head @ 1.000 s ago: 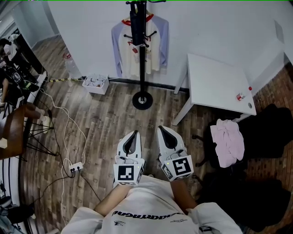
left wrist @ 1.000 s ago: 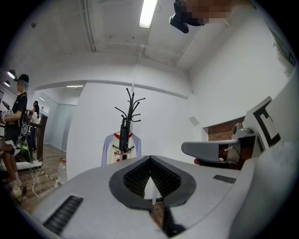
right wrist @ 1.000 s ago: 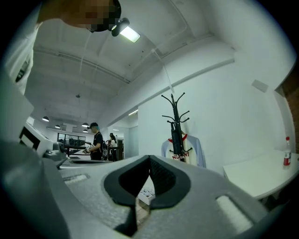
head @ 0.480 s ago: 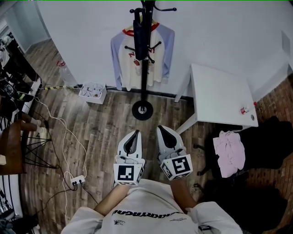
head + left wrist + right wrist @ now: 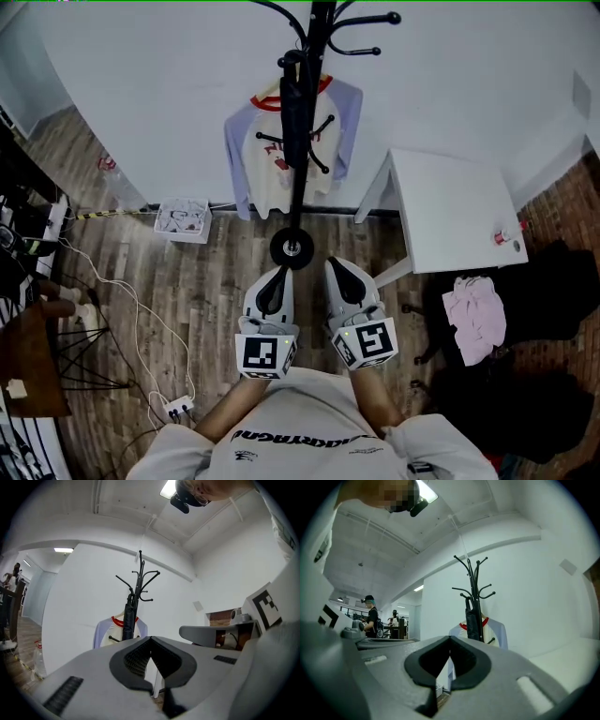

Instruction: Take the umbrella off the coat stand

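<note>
So, stage: approach, by the look of it; nothing was gripped and the umbrella hung untouched.
Umbrella (image 5: 292,112): dark and folded, it hung upright along the pole from an upper hook of the stand (image 5: 301,202), in front of the shirt (image 5: 262,173). Hung by its top, it would probably need lifting to clear the hook.
Stand: black, with its round base on the wood floor near the wall, just left of the white desk (image 5: 450,202).
Left tongs (image 5: 277,273): shut tip to tip with nothing between them, held low before the body and aimed at the stand, near its base but well apart from the umbrella.
Right tongs (image 5: 336,265): likewise pressed together and empty, just beside the left pair.
Why so: the two pairs sat side by side and shut, likely because no grasp was yet in reach.
Next need: one pair would have to open and rise to the umbrella.
Risk: the shirt behind could snag.
</note>
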`<state>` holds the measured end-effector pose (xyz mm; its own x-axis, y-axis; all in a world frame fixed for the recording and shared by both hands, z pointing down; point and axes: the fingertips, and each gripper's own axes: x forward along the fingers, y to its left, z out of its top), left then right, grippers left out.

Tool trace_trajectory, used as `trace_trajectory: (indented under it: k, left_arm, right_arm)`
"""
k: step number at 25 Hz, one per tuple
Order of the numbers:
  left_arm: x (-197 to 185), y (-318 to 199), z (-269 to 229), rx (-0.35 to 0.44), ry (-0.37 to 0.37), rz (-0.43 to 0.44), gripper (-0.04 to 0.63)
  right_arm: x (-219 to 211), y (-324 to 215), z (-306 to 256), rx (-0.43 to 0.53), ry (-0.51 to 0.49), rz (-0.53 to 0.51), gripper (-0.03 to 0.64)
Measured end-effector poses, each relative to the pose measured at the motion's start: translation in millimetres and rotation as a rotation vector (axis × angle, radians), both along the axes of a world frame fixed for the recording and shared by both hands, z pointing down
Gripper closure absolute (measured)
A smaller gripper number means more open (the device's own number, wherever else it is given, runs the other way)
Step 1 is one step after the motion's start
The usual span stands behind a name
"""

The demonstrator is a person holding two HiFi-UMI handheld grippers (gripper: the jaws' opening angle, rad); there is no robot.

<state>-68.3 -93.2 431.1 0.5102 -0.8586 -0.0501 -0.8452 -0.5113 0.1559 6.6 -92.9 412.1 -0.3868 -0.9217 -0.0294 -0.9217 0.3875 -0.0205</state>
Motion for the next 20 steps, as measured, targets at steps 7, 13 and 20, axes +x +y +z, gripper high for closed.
trace_trajectory:
  k: [7,13,20]
  left_arm:
    - [-22.1,-55.3,-1.6,-0.013,0.011,0.089,0.598]
    - [-21.4,-89.2,0.1,-0.033,0.016,0.129,0.598]
    - [-6.3,-123.5,-1.9,-0.01,0.02,0.135,0.597]
  right_arm:
    - [-23.7,-51.2,-6.2,0.001,0.026,0.068,0.617]
    - [-25.0,-77.4,-8.4,0.002,0.04,0.095,0.617]
    - [-11.0,-107.2,-9.8,0.022,0.037,0.091,0.617]
